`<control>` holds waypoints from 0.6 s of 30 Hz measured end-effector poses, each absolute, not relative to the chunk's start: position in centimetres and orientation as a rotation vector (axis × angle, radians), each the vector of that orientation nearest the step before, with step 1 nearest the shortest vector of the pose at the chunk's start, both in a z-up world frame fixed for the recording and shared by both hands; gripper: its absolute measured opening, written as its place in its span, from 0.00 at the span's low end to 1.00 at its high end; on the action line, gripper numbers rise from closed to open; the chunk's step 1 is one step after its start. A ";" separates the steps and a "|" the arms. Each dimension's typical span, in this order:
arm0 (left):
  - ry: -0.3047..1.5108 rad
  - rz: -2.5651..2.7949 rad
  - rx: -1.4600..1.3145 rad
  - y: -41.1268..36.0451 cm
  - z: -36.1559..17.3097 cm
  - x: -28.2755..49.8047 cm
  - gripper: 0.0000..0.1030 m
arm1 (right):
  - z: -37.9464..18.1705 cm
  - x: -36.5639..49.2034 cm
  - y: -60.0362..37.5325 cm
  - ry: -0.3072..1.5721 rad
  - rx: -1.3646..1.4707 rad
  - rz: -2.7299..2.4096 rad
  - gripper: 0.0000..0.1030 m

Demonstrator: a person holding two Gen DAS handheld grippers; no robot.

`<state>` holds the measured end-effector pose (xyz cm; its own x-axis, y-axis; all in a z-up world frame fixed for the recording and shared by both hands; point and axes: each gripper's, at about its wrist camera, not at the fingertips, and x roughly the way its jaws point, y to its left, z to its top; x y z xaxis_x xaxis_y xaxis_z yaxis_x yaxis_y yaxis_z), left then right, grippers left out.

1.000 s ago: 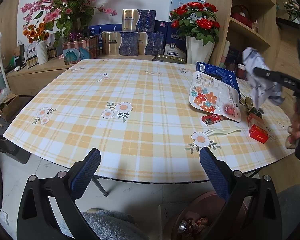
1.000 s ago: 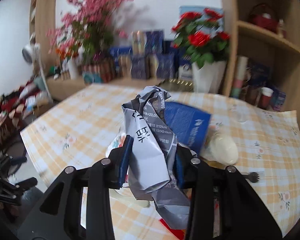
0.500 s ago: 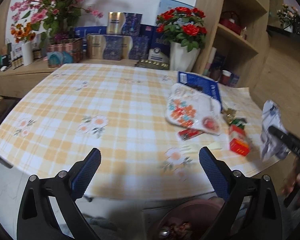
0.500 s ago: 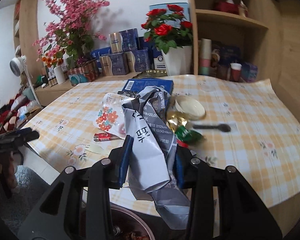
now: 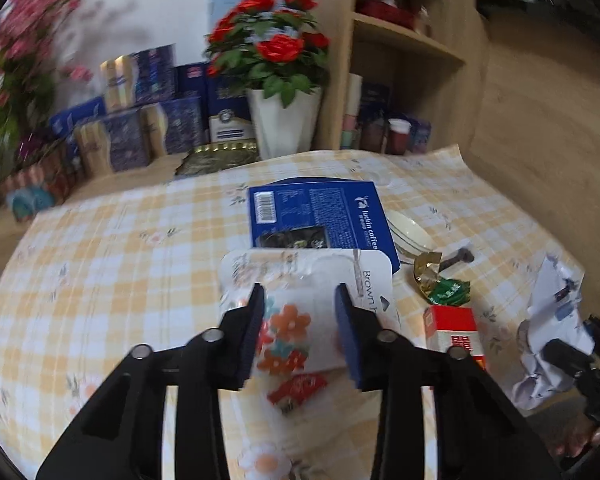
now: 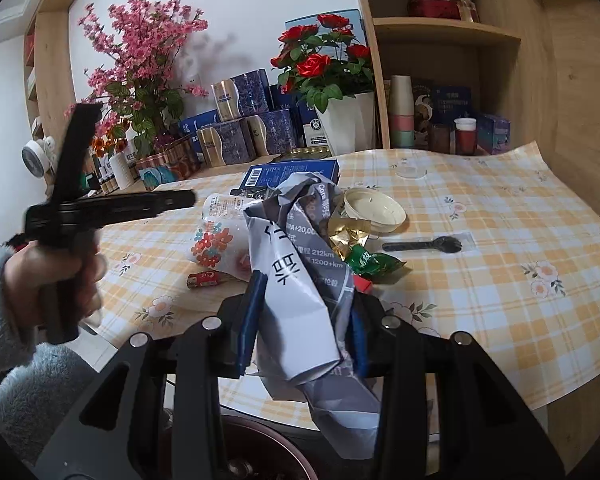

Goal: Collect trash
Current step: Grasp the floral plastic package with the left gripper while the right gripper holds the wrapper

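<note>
My left gripper (image 5: 300, 316) hovers over the flowered plastic package (image 5: 288, 328) on the checked tablecloth (image 5: 120, 260). Its jaws are closing, and the package shows between the blue pads without being pressed. The right wrist view shows this gripper (image 6: 190, 199) from the side, above the table, with a hand in a fluffy sleeve (image 6: 4, 320) holding it. My right gripper (image 6: 304, 312) is shut on a crumpled grey printed paper (image 6: 296, 280) at the table's front edge. A dark round bin (image 6: 252, 440) sits below it. The same paper (image 5: 548, 320) appears at the right of the left wrist view.
Behind the package lie a blue coffee pouch (image 5: 320, 216), a white bowl (image 5: 408, 232), gold and green wrappers (image 5: 450, 292), a red box (image 5: 452, 328), a black spoon (image 6: 424, 245) and a small red item (image 5: 296, 386). Flower pots and boxes line the back, with shelves at the right.
The left gripper swung right across the table to the flowered package and its jaws narrowed sharply. The right gripper came down to the table's front edge with the paper, then held still.
</note>
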<state>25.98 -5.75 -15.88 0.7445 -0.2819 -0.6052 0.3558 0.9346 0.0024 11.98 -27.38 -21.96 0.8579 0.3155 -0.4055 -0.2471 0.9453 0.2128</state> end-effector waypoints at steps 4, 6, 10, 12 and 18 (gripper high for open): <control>0.646 -0.428 0.230 -7.1 -16.5 28.1 0.24 | -22.3 12.2 -28.4 0.454 0.203 0.298 0.38; 0.648 -0.471 0.317 -7.5 -16.9 29.0 0.24 | -22.4 12.1 -28.6 0.452 0.208 0.296 0.38; 0.660 -0.517 0.466 -7.4 -17.6 29.8 0.24 | -22.6 12.2 -29.3 0.452 0.218 0.289 0.38; 0.680 -0.566 0.511 -7.3 -17.7 30.4 0.22 | -22.8 12.4 -29.5 0.455 0.228 0.287 0.38; 0.717 -0.653 0.607 -7.8 -18.5 30.9 0.22 | -23.2 13.1 -29.2 0.472 0.234 0.285 0.38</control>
<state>30.94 -7.79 -18.53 0.5790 -0.3245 -0.7479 0.7145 0.6439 0.2737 13.06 -29.25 -23.19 0.8522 0.3220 -0.4123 -0.2148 0.9340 0.2855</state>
